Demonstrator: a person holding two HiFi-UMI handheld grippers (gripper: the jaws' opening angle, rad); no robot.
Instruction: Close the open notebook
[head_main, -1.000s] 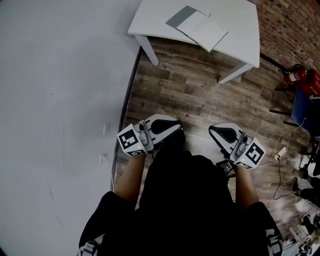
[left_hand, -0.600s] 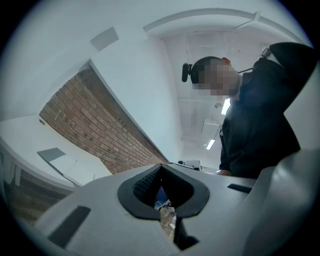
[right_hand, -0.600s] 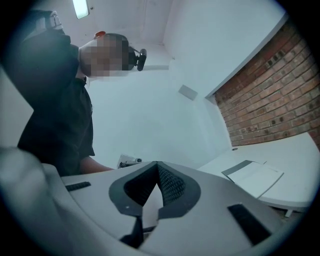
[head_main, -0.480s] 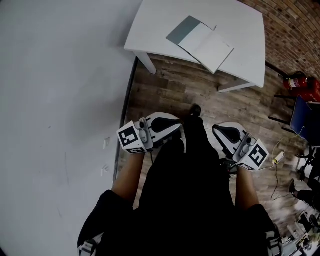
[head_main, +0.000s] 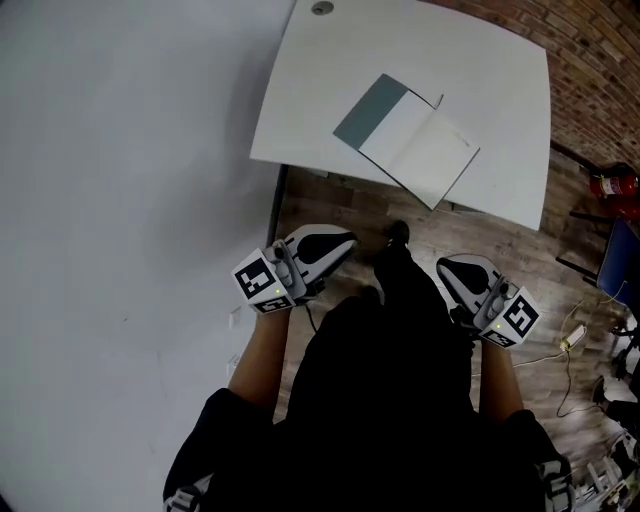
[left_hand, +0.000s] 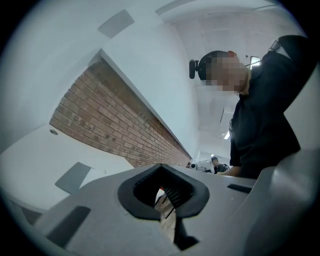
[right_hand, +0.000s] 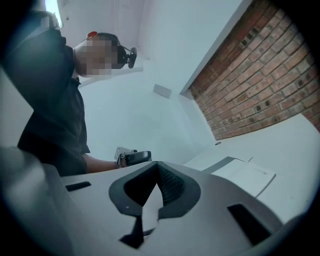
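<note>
notebook (head_main: 405, 140): lies open and flat on the white table (head_main: 500, 90), well ahead of both grippers | left gripper (head_main: 345, 242), right gripper (head_main: 447, 268): fingers pressed together, empty | handling: probably light, thin, floppy; lift grey cover by its outer edge

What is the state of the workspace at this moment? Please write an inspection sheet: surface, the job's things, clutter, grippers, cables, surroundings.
Surface: white table, bare apart from the notebook and a small round fitting near its far edge.
Job's things: notebook lies open, grey cover at the left, white page at the right.
Clutter: nothing seen on the table.
Grippers: left gripper and right gripper both shut and empty, short of the table, apart from the notebook.
Cables: a cable with a white plug on the floor at the right.
Surroundings: wood floor, white wall at the left, brick wall and red fire extinguisher at the right.
</note>
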